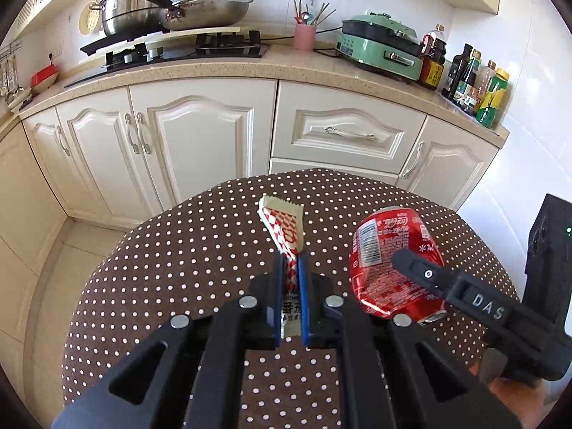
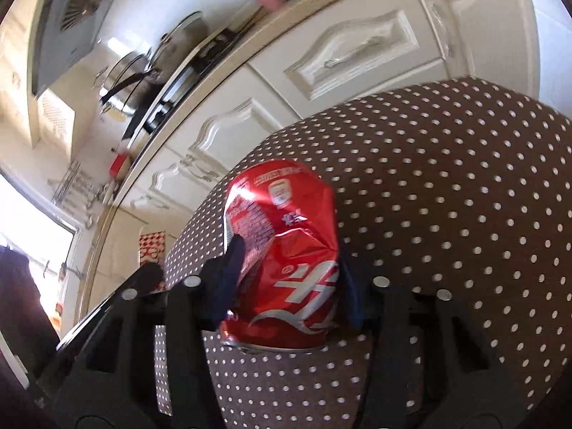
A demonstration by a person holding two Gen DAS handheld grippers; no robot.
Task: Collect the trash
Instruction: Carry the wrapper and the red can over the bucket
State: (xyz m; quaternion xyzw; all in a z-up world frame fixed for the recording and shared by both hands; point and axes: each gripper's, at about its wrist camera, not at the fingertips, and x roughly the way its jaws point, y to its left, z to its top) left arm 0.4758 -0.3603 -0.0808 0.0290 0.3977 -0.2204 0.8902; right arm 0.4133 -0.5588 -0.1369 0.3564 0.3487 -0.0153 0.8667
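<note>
My left gripper (image 1: pixel 291 261) is shut on a red-and-white checked snack wrapper (image 1: pixel 284 227) and holds it above the round table with the brown polka-dot cloth (image 1: pixel 178 261). My right gripper (image 2: pixel 289 250) is shut on a crushed red cola can (image 2: pixel 282 246) and holds it above the same table (image 2: pixel 447 196). The can (image 1: pixel 389 261) and the right gripper's finger (image 1: pixel 422 271) also show at the right of the left wrist view. The wrapper (image 2: pixel 152 246) shows at the left of the right wrist view.
Cream kitchen cabinets (image 1: pixel 200 136) stand behind the table, under a counter with a stove and pots (image 1: pixel 171 10), a green cooker (image 1: pixel 382 43) and bottles (image 1: pixel 475 82). A black box (image 1: pixel 547 246) stands at the right.
</note>
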